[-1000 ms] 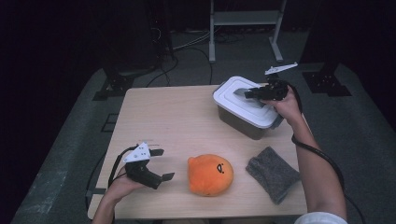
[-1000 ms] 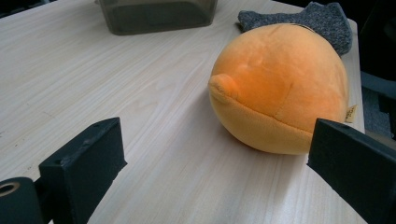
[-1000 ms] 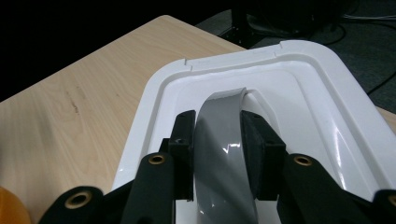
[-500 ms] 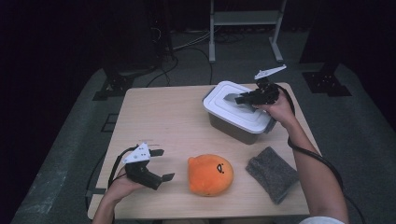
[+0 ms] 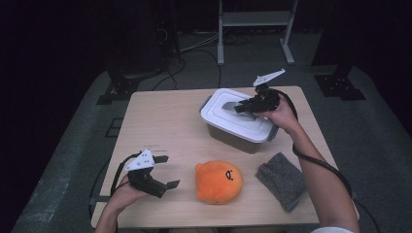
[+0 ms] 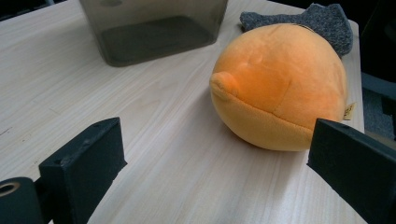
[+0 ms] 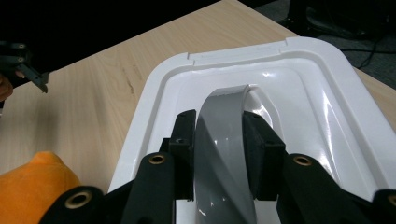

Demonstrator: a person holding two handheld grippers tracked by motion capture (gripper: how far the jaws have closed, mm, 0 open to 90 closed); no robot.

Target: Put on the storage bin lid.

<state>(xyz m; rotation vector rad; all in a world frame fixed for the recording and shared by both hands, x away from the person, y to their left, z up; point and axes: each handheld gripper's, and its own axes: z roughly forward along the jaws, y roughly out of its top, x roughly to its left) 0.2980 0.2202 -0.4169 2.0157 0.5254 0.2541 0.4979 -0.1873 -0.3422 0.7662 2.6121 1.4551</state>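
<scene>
The right gripper (image 7: pixel 218 154) clamps its 2 jaws on the grey handle (image 7: pixel 223 140), a smooth arched strap at the centre of the glossy white lid (image 7: pixel 299 74), probably to lift it. The lid sits on a smoky translucent bin (image 5: pixel 233 138) at the table's (image 5: pixel 165 116) 1 o'clock. At 6 o'clock lies a round, soft orange plush (image 5: pixel 218 180), with a coarse grey cloth (image 5: pixel 282 179) at 4 o'clock. The left gripper (image 5: pixel 163 171), jaws apart and empty, waits at 8 o'clock, pointed at the plush.
</scene>
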